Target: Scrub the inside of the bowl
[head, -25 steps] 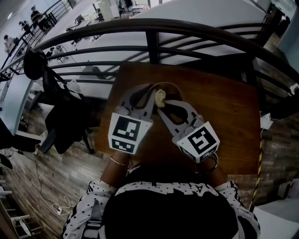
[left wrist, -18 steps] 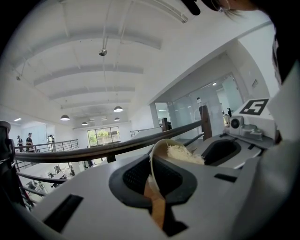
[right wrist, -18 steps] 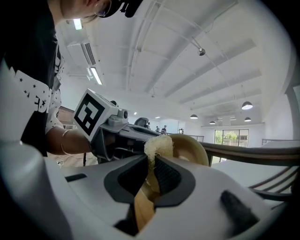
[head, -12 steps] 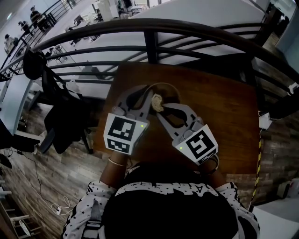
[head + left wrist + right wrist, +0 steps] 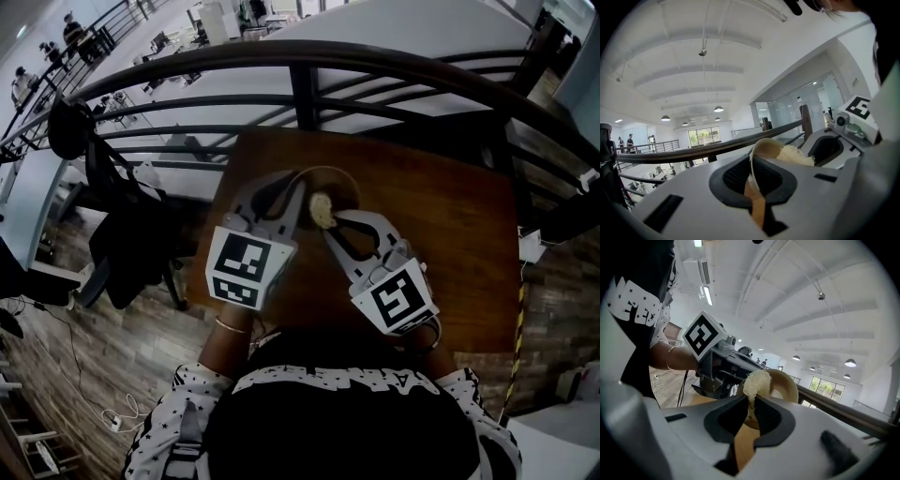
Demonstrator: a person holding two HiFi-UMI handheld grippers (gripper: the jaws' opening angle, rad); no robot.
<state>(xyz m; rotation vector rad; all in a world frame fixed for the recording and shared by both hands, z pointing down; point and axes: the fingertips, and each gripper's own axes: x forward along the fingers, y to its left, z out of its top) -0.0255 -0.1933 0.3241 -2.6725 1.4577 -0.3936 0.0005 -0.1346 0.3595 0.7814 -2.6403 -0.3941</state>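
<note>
Left claw (image 5: pixel 752 171) was clamped on the bowl (image 5: pixel 765 146) rim, right claw (image 5: pixel 751 403) pinched the scrubber (image 5: pixel 757 379), w/ bowl's open side facing it.

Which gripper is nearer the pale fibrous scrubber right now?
Right. The right gripper is shut on the scrubber at the bowl; the left gripper clamps the bowl's rim beside it.

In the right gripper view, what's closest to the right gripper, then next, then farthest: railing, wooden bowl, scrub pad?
1. The scrub pad, pinched by the right gripper.
2. The wooden bowl, just behind the pad.
3. The railing, beyond, at the right.
</note>
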